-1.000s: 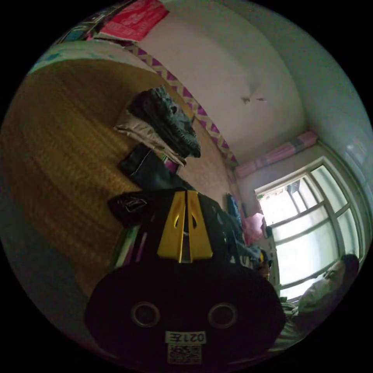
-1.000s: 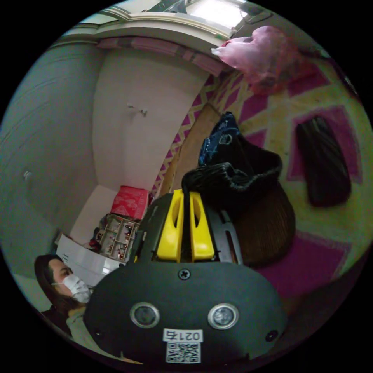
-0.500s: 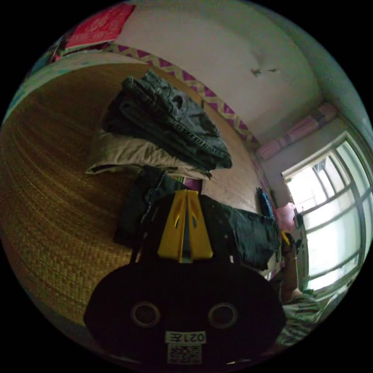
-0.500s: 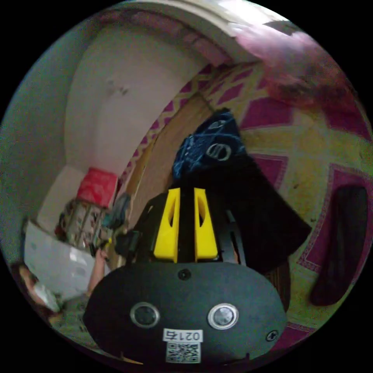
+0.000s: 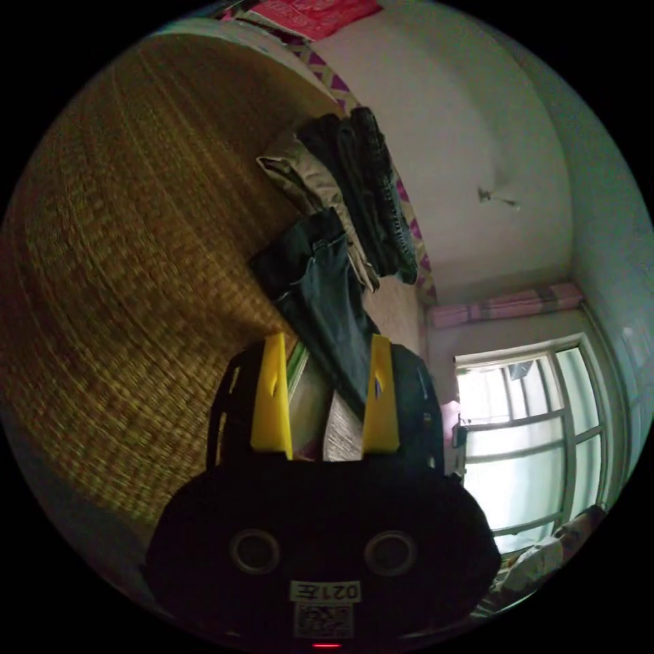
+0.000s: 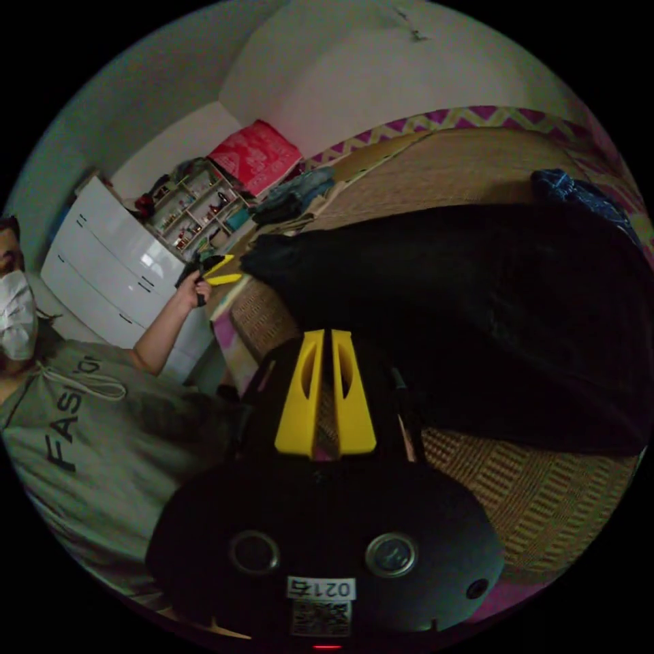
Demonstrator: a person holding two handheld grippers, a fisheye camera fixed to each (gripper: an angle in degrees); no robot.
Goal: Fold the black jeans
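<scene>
Black jeans (image 6: 477, 320) spread flat on woven mat (image 6: 545, 497). Left gripper (image 5: 325, 388) wide, empty; right gripper (image 6: 325, 395) narrow, pinching nothing. Laying-out likely done; next, grab one end, fold across.

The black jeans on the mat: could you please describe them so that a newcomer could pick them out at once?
Start from the woven straw mat covering the bed. On it, in the right gripper view, the black jeans lie spread wide, reaching from the patterned blue garment toward the mat's edge near the person's hand. They are the largest and darkest piece, lying flat, unlike the folded stack by the wall.
</scene>
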